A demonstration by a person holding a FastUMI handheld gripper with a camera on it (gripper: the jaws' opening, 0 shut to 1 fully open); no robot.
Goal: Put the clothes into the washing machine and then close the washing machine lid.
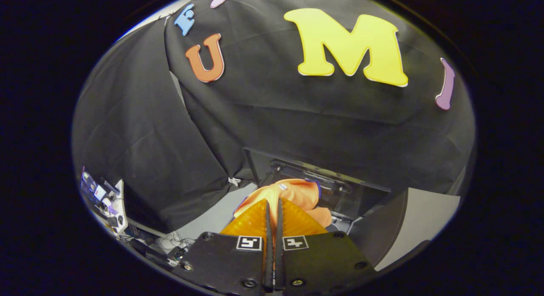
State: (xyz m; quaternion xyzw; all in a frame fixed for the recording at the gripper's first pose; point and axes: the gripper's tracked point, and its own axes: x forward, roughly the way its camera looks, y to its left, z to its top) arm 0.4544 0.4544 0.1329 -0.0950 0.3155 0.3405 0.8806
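here the gripper (pixel 273 211) has its fingers pressed nearly together, pinching an orange garment (pixel 297 194) that bunches just beyond the tips, above the dark washing machine (pixel 340 194) opening.

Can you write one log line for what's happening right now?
claw: shut on orange garment | garment: lifted before washing machine | lid: open

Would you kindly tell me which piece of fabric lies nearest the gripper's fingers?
The orange garment with blue trim: it is pinched between the fingers of the gripper, while the black cloth hangs well beyond as the booth's wall.
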